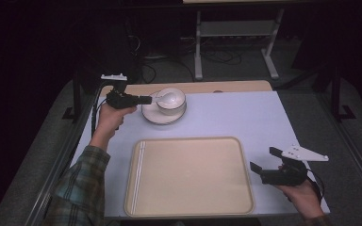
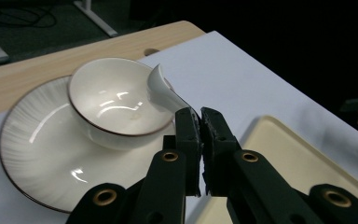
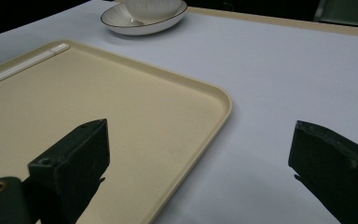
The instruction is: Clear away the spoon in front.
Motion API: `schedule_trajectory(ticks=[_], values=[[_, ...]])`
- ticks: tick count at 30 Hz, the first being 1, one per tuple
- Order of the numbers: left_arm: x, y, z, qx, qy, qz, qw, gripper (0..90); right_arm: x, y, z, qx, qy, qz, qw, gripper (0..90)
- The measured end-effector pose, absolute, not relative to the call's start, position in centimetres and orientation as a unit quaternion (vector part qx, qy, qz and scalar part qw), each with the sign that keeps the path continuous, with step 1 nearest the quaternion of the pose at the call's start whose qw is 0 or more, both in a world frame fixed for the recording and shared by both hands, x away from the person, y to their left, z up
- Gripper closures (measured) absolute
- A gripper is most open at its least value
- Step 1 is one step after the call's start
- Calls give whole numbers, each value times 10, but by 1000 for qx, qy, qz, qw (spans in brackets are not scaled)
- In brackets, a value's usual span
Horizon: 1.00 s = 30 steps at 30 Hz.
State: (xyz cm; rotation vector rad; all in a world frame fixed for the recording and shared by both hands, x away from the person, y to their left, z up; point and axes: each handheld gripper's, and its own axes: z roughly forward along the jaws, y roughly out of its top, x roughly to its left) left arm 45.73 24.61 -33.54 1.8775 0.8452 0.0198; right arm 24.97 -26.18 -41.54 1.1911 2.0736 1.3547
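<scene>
A white ceramic spoon (image 2: pixel 164 91) is clamped by its handle in the left gripper (image 2: pixel 200 122), its scoop held just ahead over the white brown-rimmed bowl (image 2: pixel 114 100). The right gripper (image 3: pixel 200 158) is held wide, nothing between its jaws, beside the beige plastic tray (image 3: pixel 121 116).

in the upper left of the frame the left gripper (image 1: pixel 147 100) reaches level toward a white bowl (image 1: pixel 171 101) that sits on a white plate (image 1: pixel 152 116), its jaws closed on a white spoon (image 1: pixel 165 98) over the bowl. a beige tray (image 1: pixel 188 175) lies in the lower centre. at lower right, the right gripper (image 1: pixel 263 162) hangs beside the tray, jaws apart.
</scene>
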Motion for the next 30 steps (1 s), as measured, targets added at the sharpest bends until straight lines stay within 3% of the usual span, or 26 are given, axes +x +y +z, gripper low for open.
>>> schedule_trajectory(ticks=[20,30], values=[[376,241,-373,784,322,-46,529,861,250,-261,-415,424,740,483,198,46],[370,238,-399,791,325,-70,514,861,250,-261,-415,424,741,482,197,47]])
